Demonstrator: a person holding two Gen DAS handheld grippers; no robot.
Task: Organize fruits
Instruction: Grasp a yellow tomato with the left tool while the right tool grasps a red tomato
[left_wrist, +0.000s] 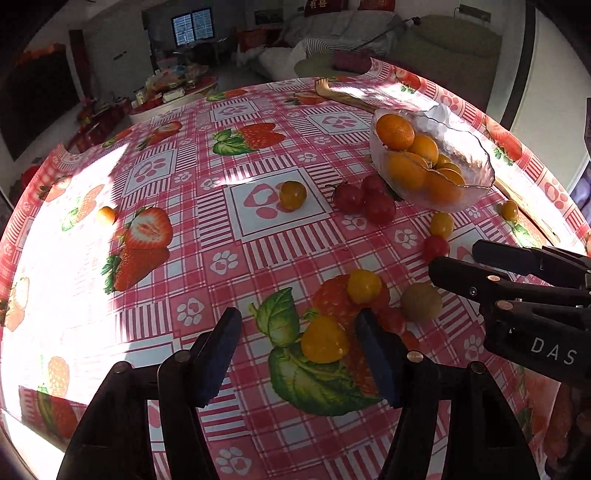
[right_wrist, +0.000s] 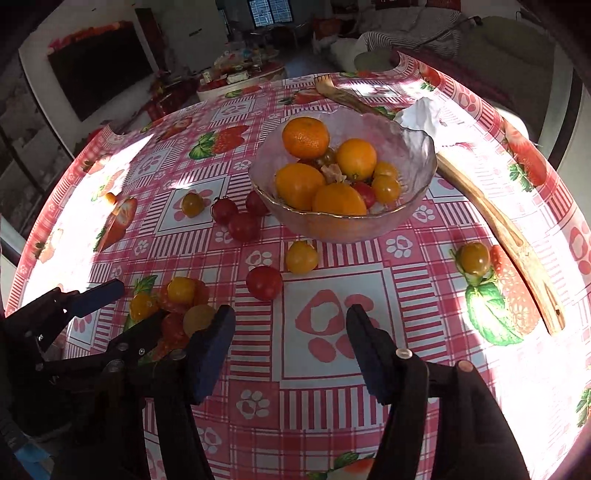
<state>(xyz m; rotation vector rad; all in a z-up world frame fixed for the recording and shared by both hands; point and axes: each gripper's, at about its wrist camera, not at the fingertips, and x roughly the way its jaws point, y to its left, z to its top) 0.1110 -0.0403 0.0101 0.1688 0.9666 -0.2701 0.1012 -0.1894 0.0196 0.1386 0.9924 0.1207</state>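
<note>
Left gripper (left_wrist: 297, 345): fingers spread wide, gripping nothing. A yellow cherry tomato (left_wrist: 324, 340) lies on the tablecloth (left_wrist: 184, 258) between them, close to the inner face of the right-hand finger (left_wrist: 373, 350); contact cannot be confirmed. A second yellow tomato (left_wrist: 364, 286) and a brownish fruit (left_wrist: 421, 301) lie just beyond the fingertips.

Right gripper (right_wrist: 290, 334): fingers spread, nothing between them but cloth. A red cherry tomato (right_wrist: 263, 283) lies just ahead, left of centre.

Glass bowl (right_wrist: 406, 214) sits farther back, holding oranges and small tomatoes. A wooden utensil (right_wrist: 491, 218) lies beside it.
</note>
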